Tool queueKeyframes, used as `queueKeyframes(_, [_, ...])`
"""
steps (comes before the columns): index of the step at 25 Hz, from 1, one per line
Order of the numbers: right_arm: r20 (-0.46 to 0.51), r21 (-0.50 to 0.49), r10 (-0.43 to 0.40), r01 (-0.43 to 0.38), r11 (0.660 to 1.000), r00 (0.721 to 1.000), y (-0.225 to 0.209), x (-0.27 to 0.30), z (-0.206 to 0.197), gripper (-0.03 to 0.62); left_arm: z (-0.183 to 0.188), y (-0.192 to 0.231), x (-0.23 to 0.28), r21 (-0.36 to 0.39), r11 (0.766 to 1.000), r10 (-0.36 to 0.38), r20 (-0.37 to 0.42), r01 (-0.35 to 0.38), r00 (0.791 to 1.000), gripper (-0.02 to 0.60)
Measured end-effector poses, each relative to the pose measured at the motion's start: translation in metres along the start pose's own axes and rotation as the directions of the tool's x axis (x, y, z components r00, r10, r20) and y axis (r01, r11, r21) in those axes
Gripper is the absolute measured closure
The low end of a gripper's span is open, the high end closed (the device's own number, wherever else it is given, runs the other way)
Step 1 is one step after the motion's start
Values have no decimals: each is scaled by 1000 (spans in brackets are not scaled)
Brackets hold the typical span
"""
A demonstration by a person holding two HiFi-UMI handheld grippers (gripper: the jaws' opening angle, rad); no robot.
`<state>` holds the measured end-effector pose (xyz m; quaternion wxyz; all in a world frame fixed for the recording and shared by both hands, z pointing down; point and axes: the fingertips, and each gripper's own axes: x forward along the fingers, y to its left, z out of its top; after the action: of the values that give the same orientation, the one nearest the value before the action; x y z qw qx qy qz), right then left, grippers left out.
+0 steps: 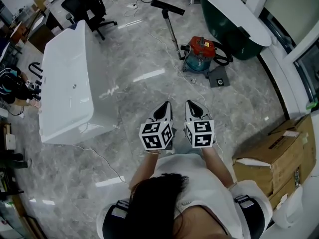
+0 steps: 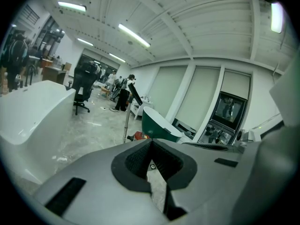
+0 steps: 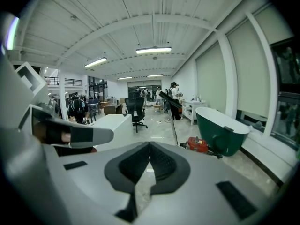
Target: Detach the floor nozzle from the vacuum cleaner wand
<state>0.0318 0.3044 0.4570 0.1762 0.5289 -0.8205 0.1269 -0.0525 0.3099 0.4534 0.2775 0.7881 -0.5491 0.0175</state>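
A red and teal vacuum cleaner (image 1: 202,54) stands on the grey marble floor several steps ahead of me. Its metal wand (image 1: 172,31) leans upward with the black floor nozzle (image 1: 167,7) on its upper end. My left gripper (image 1: 163,111) and right gripper (image 1: 194,108) are side by side in front of my body, both shut and empty, far short of the vacuum. The left gripper view has its jaws (image 2: 151,146) closed, with the wand (image 2: 127,121) and nozzle (image 2: 136,93) beyond. In the right gripper view, past the gripper (image 3: 150,149), are the vacuum (image 3: 198,144) and nozzle (image 3: 168,99).
A white bathtub (image 1: 67,83) lies to the left, a dark green bathtub (image 1: 234,21) at the back right. A small black box (image 1: 218,77) sits by the vacuum. Cardboard boxes (image 1: 276,158) are stacked at the right. An office chair (image 1: 87,6) and people stand farther back.
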Motion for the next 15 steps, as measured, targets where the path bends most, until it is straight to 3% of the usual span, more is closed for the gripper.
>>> queueKeyframes(15, [-23,-6,9,-9,1000,1000,11,5,-7,579,-3,9,-2,-29,1000,1,9,-1,1000,578])
